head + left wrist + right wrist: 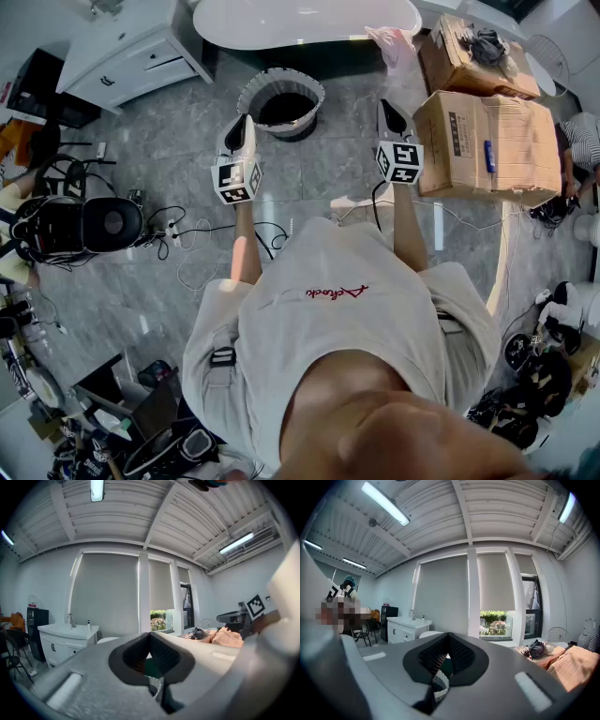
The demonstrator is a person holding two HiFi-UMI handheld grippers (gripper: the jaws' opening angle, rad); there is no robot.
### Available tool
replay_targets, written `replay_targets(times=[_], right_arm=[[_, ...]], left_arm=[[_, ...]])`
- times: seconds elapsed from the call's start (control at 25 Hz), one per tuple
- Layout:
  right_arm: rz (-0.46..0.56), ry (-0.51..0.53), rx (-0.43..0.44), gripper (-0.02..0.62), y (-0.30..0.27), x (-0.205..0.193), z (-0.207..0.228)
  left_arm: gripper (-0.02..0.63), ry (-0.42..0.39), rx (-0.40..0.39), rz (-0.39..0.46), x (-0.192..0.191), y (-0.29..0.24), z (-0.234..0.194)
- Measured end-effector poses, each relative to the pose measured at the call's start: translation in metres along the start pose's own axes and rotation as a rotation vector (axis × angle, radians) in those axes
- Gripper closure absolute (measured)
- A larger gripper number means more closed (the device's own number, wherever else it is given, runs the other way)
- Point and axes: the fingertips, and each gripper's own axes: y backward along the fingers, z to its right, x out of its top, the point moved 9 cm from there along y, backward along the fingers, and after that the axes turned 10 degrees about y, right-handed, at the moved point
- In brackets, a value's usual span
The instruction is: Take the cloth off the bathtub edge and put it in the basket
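Note:
A pale pink cloth (392, 41) hangs over the right end of the white bathtub (300, 19) at the top of the head view. The round basket (281, 101), white-rimmed and dark inside, stands on the grey floor just in front of the tub. My left gripper (244, 127) is raised beside the basket's left rim, shut and holding nothing. My right gripper (390, 112) hovers right of the basket and below the cloth, also shut and holding nothing. In the left gripper view the jaws (150, 639) meet; the right gripper view shows the same (449, 640), with a sliver of basket rim (437, 684) below.
Two cardboard boxes (487, 141) (469, 56) stand close on the right. A white vanity cabinet (131, 52) is at the upper left. Cables (187, 239) and black equipment (89, 225) lie on the floor to the left. Another person's striped sleeve (577, 141) shows at the far right.

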Motion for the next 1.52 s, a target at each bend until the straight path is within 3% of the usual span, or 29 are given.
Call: replay_targets(times=[0.64, 0.92, 1.28, 1.52], right_arm=[[0.027, -0.015, 0.018, 0.589, -0.008, 0.003, -0.006], [0.014, -0.002, -0.022, 0.589, -0.008, 0.004, -0.015], [-0.010, -0.001, -0.136, 0.589, 0.017, 0.006, -0.007], [-0.051, -0.018, -0.273, 0.589, 0.057, -0.007, 0.015]], left_arm=[[0.607, -0.004, 0.002, 0.002, 0.003, -0.001, -0.003], [0.607, 0.002, -0.013, -0.001, 0.003, -0.003, -0.012], [0.607, 0.005, -0.143, -0.020, 0.003, -0.032, -0.001], [0.607, -0.006, -0.280, -0.044, -0.002, -0.062, 0.032]])
